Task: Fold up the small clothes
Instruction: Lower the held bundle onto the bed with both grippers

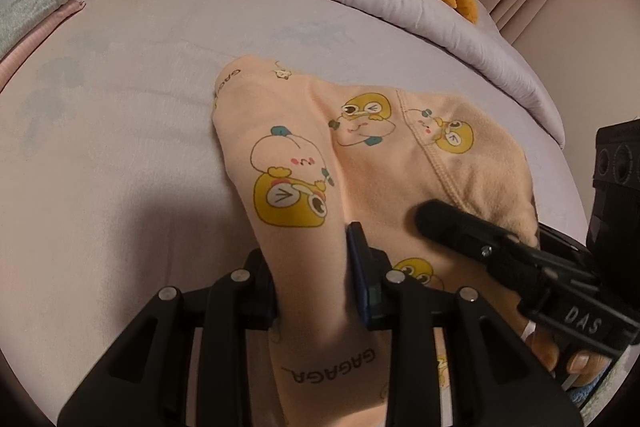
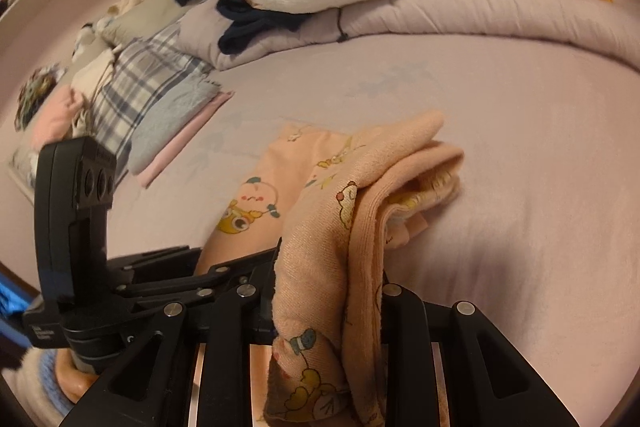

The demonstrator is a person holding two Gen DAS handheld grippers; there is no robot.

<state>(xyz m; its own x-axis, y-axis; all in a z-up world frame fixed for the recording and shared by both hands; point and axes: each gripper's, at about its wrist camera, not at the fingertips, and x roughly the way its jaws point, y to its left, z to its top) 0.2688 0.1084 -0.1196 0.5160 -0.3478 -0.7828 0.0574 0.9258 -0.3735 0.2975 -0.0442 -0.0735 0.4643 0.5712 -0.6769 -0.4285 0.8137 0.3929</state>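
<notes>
- Nearest, the left gripper point(image 1: 316, 267) pinched a fold of the peach printed garment point(image 1: 360, 147), its pads pressed on the cloth.
- Beside it, the right gripper point(image 2: 328, 307) clamped another bunched edge of that garment, both tilted steeply downward.
- Ahead of both sets of fingers, the garment's long axis ran away across the pink bedsheet point(image 1: 140, 107), half doubled over.
- Farther back lay a rolled quilt point(image 2: 480, 15).
</notes>
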